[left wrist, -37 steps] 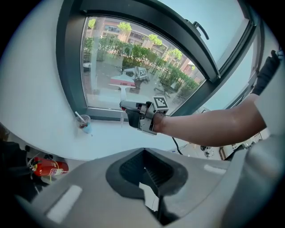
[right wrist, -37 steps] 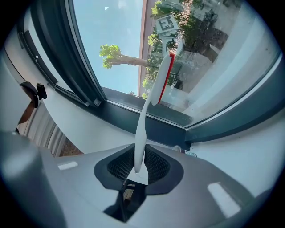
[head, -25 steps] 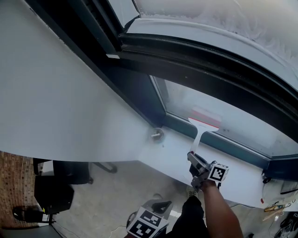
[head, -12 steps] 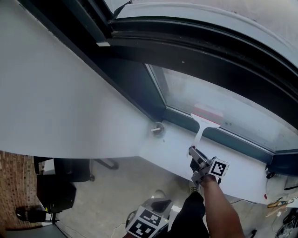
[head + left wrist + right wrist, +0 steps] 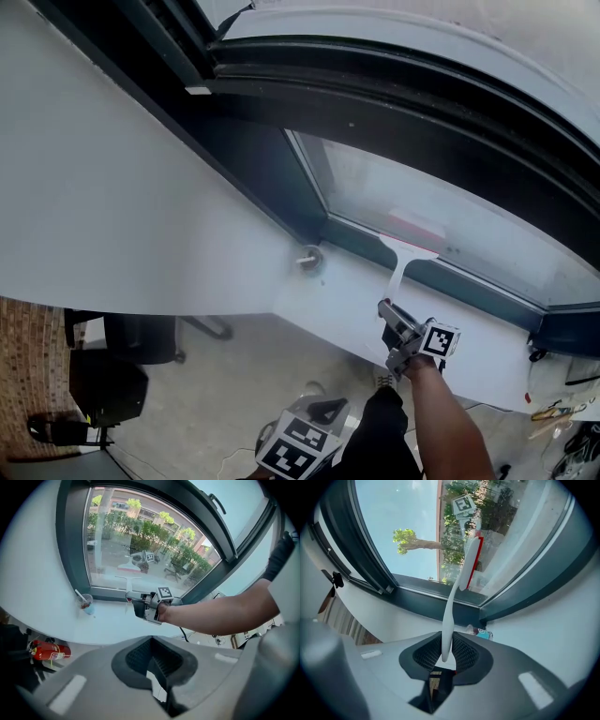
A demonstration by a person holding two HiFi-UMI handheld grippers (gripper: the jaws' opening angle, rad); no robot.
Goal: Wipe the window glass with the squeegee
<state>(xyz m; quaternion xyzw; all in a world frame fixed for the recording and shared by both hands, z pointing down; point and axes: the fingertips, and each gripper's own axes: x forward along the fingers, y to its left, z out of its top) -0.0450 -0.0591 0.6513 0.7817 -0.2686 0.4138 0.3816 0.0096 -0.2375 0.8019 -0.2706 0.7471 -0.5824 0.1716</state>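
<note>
- On the lower edge of the clear window glass (image 5: 450, 220), just above the dark bottom frame (image 5: 487, 291), lies the red rubber blade of the white plastic squeegee (image 5: 403, 255).
- My right gripper (image 5: 386, 309) holds the thin white handle at its end; the jaws are closed narrow on it from both sides.
- The handle rises from my jaws over the white window sill (image 5: 347, 300) up to the glass.
- My left gripper (image 5: 309, 436) hangs low, well apart from the window, and looks at it from below.
- Its jaws are together and nothing is between them.
- Near the left corner of the sill stands a small clear cup with a straw (image 5: 86, 604), apart from the squeegee.
</note>
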